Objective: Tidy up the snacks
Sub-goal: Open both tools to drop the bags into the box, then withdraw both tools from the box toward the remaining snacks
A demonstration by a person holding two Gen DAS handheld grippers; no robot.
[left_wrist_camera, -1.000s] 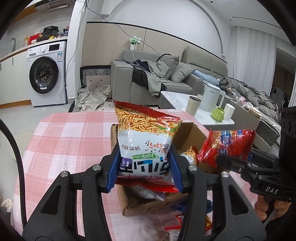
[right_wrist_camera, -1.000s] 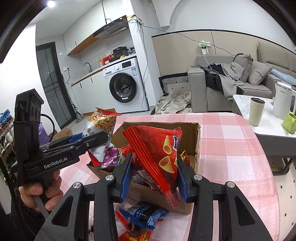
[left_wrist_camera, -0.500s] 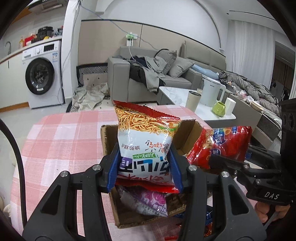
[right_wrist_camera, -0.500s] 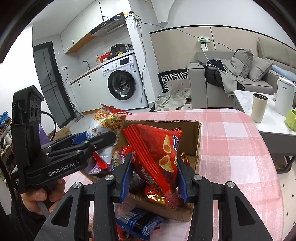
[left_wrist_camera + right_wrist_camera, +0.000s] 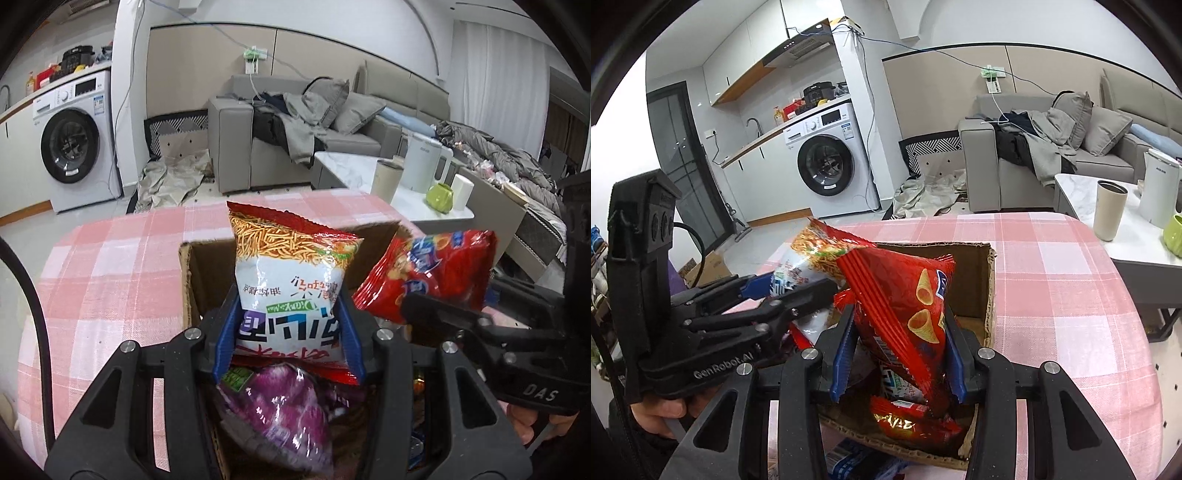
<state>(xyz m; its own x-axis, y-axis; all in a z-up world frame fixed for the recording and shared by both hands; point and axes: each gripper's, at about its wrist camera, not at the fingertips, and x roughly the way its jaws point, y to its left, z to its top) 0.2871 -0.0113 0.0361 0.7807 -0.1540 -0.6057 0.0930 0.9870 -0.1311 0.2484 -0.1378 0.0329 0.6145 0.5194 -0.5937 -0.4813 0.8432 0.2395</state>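
In my left view, the left gripper clamped the noodle-snack bag, standing upright at frame centre directly above the open cardboard box, while my right gripper pinched the red cone-snack bag over the same box.

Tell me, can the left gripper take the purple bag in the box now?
Probably not: the left gripper is already shut on the white noodle-snack bag, which hangs right above the purple bag in the cardboard box.
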